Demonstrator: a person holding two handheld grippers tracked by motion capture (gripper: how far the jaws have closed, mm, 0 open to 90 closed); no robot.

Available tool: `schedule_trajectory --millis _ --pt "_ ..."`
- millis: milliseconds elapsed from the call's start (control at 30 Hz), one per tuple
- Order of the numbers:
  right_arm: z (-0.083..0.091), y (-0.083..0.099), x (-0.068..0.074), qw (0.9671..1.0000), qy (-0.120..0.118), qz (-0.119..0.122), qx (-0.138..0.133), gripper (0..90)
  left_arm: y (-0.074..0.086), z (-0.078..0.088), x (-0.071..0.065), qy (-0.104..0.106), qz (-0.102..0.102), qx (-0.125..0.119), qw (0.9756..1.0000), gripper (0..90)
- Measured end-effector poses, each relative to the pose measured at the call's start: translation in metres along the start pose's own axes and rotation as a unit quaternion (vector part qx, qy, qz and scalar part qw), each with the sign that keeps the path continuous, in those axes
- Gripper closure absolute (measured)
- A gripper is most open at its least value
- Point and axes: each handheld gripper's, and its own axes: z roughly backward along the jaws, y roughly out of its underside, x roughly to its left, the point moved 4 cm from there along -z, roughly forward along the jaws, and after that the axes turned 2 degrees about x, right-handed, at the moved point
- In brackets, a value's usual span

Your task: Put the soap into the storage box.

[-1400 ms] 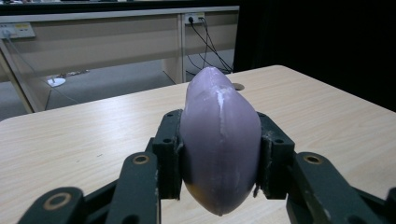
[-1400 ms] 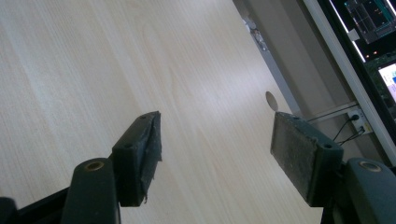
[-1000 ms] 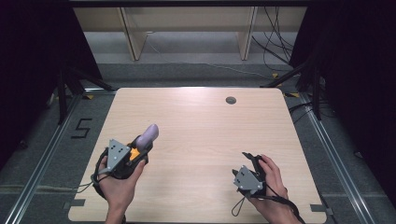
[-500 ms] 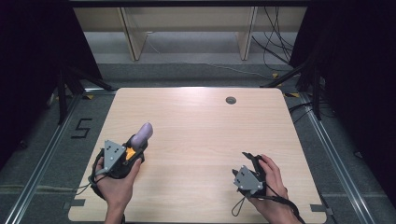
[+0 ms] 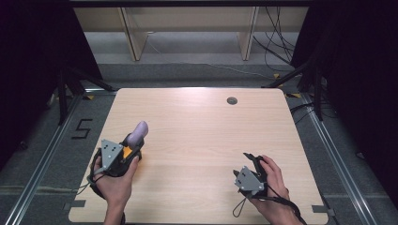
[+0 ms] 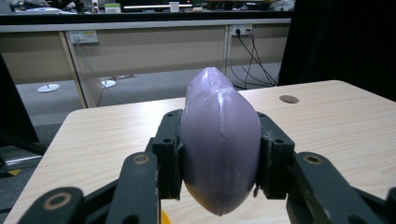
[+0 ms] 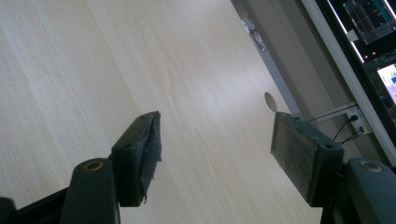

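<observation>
A pale purple, egg-shaped object (image 6: pixel 219 144) sits between the two black jaws of my left gripper (image 6: pixel 219 154), which is shut on it. From above, the purple object (image 5: pixel 138 132) sticks out forward of the left gripper (image 5: pixel 132 143) near the table's left front. My right gripper (image 5: pixel 253 165) rests low at the right front of the wooden table (image 5: pixel 202 136), tilted on its side. In the right gripper view its jaws stand wide apart with nothing between them; one rough pad (image 7: pixel 294 149) faces inward.
A small dark round hole (image 5: pixel 232 100) marks the table's far right part, also the hole (image 7: pixel 270 101) past the right jaws. A wooden frame and cables lie beyond the far edge. A "5" is marked on the floor at left (image 5: pixel 82 128).
My left gripper has drawn back toward the near left of the table, carrying the purple object with it. The right gripper has stayed in place.
</observation>
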Motion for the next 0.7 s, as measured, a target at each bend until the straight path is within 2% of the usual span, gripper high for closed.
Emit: schedule_trajectory --millis 167,700 --pt "0.0 0.001 0.001 1.0 -0.001 -0.008 0.002 34.0 0.001 -0.002 0.001 -0.003 0.002 -0.001 1.0 58.7" --pt "0.0 0.001 0.0 1.0 -0.001 -0.008 0.001 34.0 0.002 -0.008 0.01 -0.022 0.007 -0.009 0.9997 58.7"
